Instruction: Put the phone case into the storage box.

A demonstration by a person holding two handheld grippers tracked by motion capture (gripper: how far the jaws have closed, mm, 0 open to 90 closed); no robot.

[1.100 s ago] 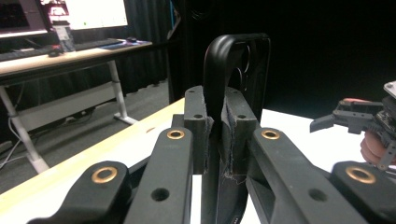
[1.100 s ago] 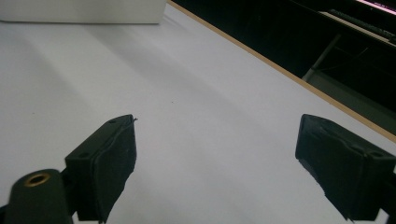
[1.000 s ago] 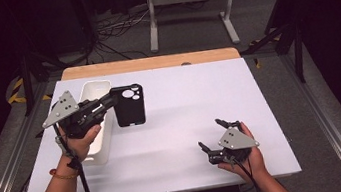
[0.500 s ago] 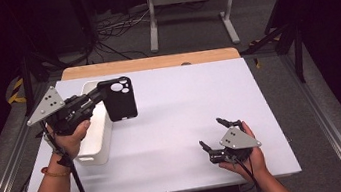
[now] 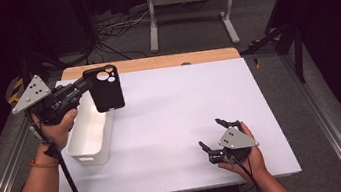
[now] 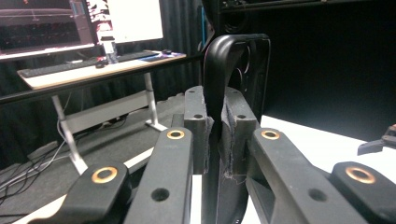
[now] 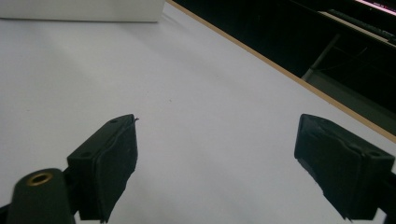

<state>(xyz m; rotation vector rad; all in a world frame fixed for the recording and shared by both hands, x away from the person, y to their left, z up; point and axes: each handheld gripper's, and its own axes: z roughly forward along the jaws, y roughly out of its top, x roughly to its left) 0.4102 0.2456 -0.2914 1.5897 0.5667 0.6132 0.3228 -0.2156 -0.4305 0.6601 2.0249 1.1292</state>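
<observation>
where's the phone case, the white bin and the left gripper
phone case [image 5: 105, 91], high view, middle of its back
white bin [image 5: 89, 135], high view, its inner floor
left gripper [image 6: 215, 135], left gripper view, between its fingertips, clamped on the case's edge

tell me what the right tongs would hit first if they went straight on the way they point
Probably nothing close: ahead of the right tongs lies bare white table, then its wooden edge. Depth is unclear.

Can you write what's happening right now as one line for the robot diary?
left gripper: shut on black phone case, lifted over white plastic bin | right gripper: open, empty, low over white table
</observation>
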